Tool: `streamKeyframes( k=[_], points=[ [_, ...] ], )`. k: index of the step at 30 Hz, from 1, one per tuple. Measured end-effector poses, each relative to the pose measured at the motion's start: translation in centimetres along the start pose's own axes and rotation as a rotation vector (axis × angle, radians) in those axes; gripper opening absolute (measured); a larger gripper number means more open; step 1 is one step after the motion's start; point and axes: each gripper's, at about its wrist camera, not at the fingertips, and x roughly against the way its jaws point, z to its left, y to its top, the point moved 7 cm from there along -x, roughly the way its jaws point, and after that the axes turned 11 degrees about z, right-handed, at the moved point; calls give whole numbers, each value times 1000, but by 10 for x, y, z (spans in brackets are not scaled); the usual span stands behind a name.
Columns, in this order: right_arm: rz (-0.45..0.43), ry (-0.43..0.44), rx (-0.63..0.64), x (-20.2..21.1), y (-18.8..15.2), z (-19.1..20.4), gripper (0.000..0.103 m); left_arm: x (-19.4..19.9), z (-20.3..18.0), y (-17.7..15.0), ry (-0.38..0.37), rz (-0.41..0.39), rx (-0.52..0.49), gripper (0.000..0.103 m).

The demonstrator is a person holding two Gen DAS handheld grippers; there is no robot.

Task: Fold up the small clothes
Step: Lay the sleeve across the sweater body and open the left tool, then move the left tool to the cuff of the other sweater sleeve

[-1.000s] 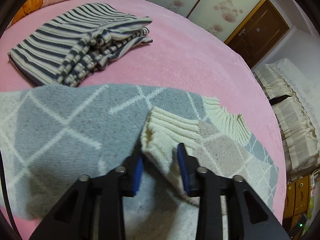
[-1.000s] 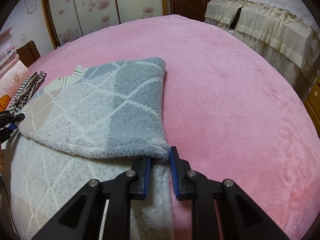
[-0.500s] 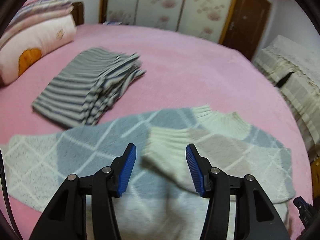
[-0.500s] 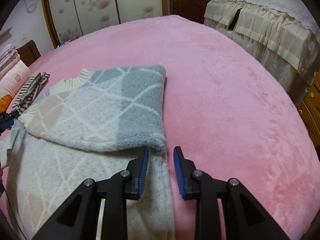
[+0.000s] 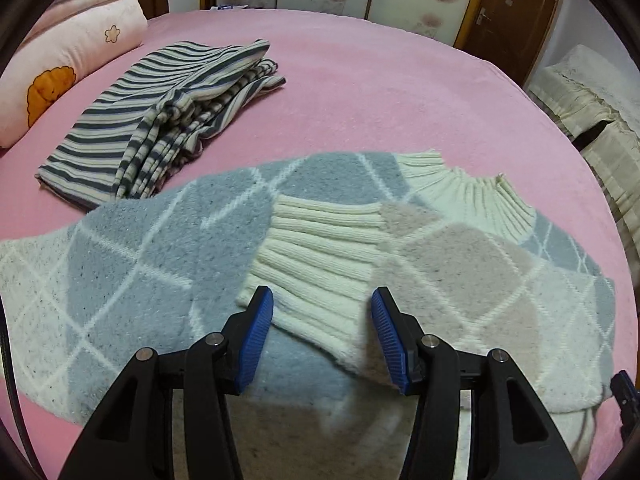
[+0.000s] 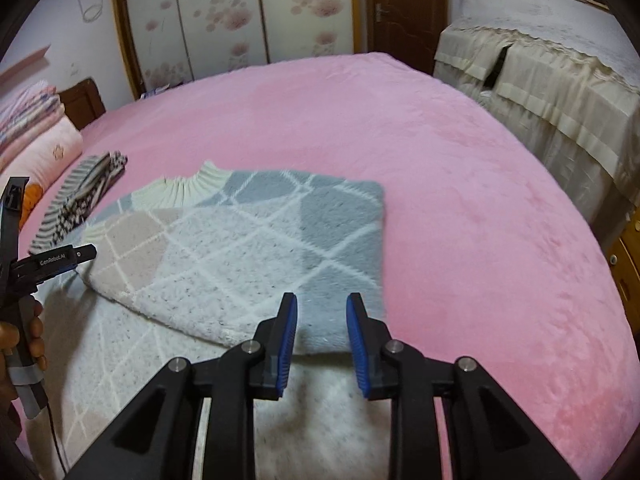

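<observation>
Bed: a pink blanket [image 6: 460, 208] covers it, with the clothes lying toward its left half in the right wrist view.
Sweater: the grey, beige and white diamond-knit sweater [image 5: 168, 256] lies flat on the blanket, one sleeve folded across the chest so that its ribbed cuff [image 5: 316, 256] rests on the body below the ribbed collar [image 5: 472, 196].
Change, left: a second ago the left gripper [image 5: 322, 334] pinched the cuff; its jaws have just been opening, and the cuff now lies loose on the sweater, between the spread blue pads and clear of both.
Change, right: the right gripper [image 6: 322, 338] was nipped on the folded sleeve's corner; now its jaws stand narrowly apart above the fold with nothing held, and the sweater looks farther below it than before.
Pose: both grippers point steeply down at the sweater.
Striped garment: already folded [image 5: 160, 120], just beyond the sweater, near a pink pillow [image 5: 68, 60].
Hidden: the sweater's near hem is covered by the gripper frames; a hand [image 6: 18, 344] on the left gripper's handle is cut off at the right wrist view's edge.
</observation>
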Motion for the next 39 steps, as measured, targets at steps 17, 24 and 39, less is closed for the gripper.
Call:
streamKeyframes(
  k=[17,24,39],
  points=[
    [59,6,-37,17,-15,-3,12,52,-17,-26,33,-15,-116,76],
    [27,60,-31,63,-24,16,15,113,-26,-61,-40,-32,-135,83],
    [-77,107,56,159,-46,66,33,227,-16,-126,-120,-103,-160,90]
  ],
)
